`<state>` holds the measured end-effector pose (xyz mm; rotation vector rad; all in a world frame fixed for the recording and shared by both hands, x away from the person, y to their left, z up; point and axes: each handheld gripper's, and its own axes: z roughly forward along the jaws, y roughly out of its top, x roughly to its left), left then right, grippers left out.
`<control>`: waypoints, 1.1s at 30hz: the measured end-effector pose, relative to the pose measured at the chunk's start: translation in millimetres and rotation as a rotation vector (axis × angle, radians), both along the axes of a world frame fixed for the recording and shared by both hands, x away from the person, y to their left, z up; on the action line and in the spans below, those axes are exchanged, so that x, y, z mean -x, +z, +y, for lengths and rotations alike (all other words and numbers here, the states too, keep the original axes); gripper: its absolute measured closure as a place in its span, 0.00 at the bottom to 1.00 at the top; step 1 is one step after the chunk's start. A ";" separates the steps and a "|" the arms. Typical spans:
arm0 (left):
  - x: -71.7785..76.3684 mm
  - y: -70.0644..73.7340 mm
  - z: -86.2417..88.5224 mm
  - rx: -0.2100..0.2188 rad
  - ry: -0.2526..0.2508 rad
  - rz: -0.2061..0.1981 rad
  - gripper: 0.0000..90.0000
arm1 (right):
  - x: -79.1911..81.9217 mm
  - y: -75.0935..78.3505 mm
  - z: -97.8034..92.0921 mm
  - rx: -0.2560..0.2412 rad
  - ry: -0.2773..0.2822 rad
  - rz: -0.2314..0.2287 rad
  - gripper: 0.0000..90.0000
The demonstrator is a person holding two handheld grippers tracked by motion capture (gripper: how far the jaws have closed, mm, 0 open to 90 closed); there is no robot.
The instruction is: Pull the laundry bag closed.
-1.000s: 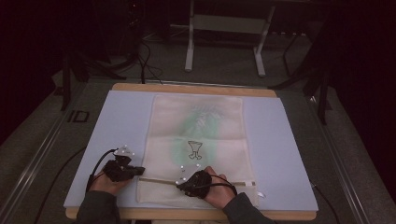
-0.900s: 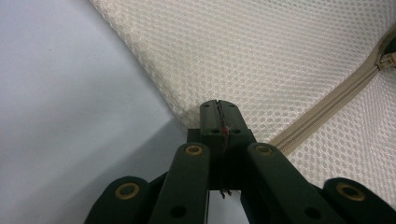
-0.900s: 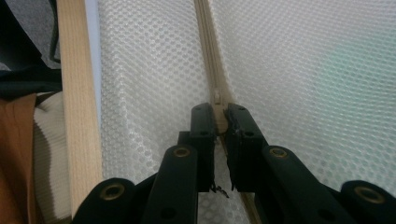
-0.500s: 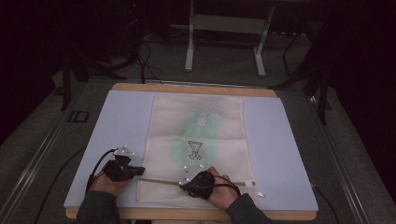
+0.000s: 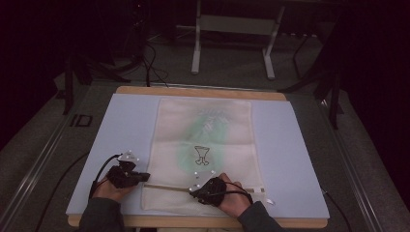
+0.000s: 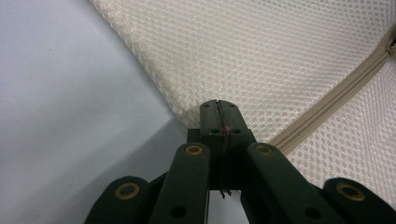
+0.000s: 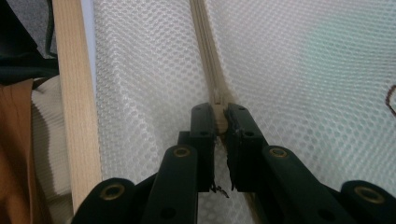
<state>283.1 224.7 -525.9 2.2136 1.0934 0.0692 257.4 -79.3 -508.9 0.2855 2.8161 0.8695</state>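
Note:
A cream mesh bag lies flat on the pale blue mat; a green shape and a dark goblet-like print show through it. A beige zipper runs across its near end. My left gripper is shut on the bag's left edge at the zipper's end, with mesh pinched between its jaws. My right gripper sits on the zipper line, shut on the zipper pull. The zipper tape runs straight ahead of it and past the left gripper.
The wooden table edge runs close beside the right gripper, with a person's sleeve below it. Metal stand legs and cables are on the floor beyond the table. Bare mat lies left of the bag.
Hardly anything: the right hand has shifted very slightly toward the near edge along the zipper. The left gripper holds its place.

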 end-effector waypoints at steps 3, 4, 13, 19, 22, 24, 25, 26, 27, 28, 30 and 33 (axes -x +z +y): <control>0.0 -0.1 0.1 0.002 0.001 0.000 1.00 | 0.2 0.5 -2.9 0.000 -0.004 0.000 0.91; -0.1 -0.1 0.3 0.002 0.000 0.001 1.00 | 0.1 0.7 -3.5 -0.001 -0.003 0.001 0.91; -0.2 -0.2 0.4 0.003 0.000 0.001 1.00 | 1.0 2.0 -11.6 0.000 -0.012 -0.003 0.91; -0.2 -0.3 0.5 0.005 0.002 0.002 1.00 | 2.1 2.8 -17.4 0.004 -0.021 -0.005 0.91; -0.2 -0.2 0.4 0.003 0.001 0.001 1.00 | 2.7 2.8 -20.0 0.003 -0.025 -0.004 0.91; -0.3 -0.2 0.5 0.005 0.002 0.003 1.00 | 3.2 2.2 -21.3 0.006 -0.028 -0.005 0.91; -0.3 -0.2 0.5 0.005 0.002 0.003 1.00 | 3.6 1.9 -22.1 0.006 -0.029 -0.004 0.91; -0.3 -0.3 0.5 0.005 0.002 0.002 1.00 | 3.8 1.5 -22.9 0.008 -0.031 -0.005 0.91; -0.3 -0.2 0.5 0.005 0.002 0.003 1.00 | 4.0 1.3 -23.8 0.011 -0.033 -0.004 0.91; -0.2 -0.2 0.6 0.007 0.003 0.004 1.00 | 3.8 1.0 -24.7 0.010 -0.032 -0.004 0.91; -0.2 -0.2 0.6 0.007 0.004 0.005 1.00 | 4.1 1.4 -26.2 0.009 -0.036 -0.005 0.91; -0.2 0.0 0.3 0.002 0.001 0.003 1.00 | 5.5 1.2 -27.3 0.009 -0.041 -0.006 0.91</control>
